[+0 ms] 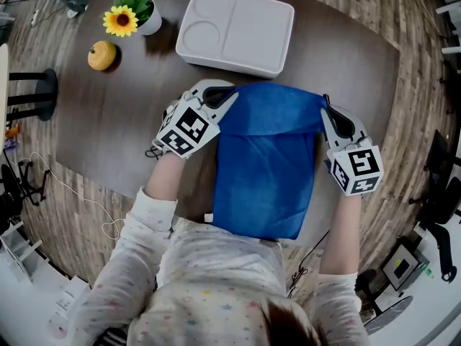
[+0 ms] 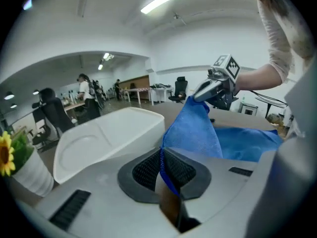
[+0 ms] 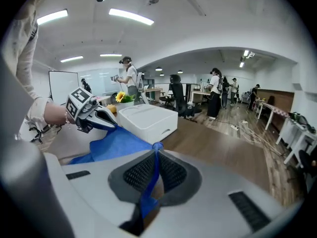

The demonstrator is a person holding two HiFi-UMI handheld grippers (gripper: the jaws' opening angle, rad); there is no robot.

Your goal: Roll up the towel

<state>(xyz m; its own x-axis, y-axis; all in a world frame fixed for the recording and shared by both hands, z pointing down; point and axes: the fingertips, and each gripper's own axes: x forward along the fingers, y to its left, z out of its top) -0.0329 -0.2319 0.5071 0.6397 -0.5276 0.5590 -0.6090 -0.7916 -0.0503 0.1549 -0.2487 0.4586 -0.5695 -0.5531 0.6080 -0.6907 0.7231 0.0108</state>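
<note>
A blue towel [image 1: 266,171] lies on the dark wooden table [image 1: 122,114] in front of the person, its far edge lifted and folded back toward them. My left gripper [image 1: 229,96] is shut on the towel's far left corner [image 2: 190,128]. My right gripper [image 1: 325,107] is shut on the far right corner, and the blue cloth [image 3: 148,182] shows pinched between its black pads. Each gripper view also shows the other gripper holding its corner up, with the cloth hanging between them.
A white compartment tray [image 1: 236,31] stands just beyond the towel. A potted sunflower [image 1: 130,16] and a small orange pumpkin [image 1: 102,55] sit at the table's far left. Office chairs, desks and several people are in the room behind.
</note>
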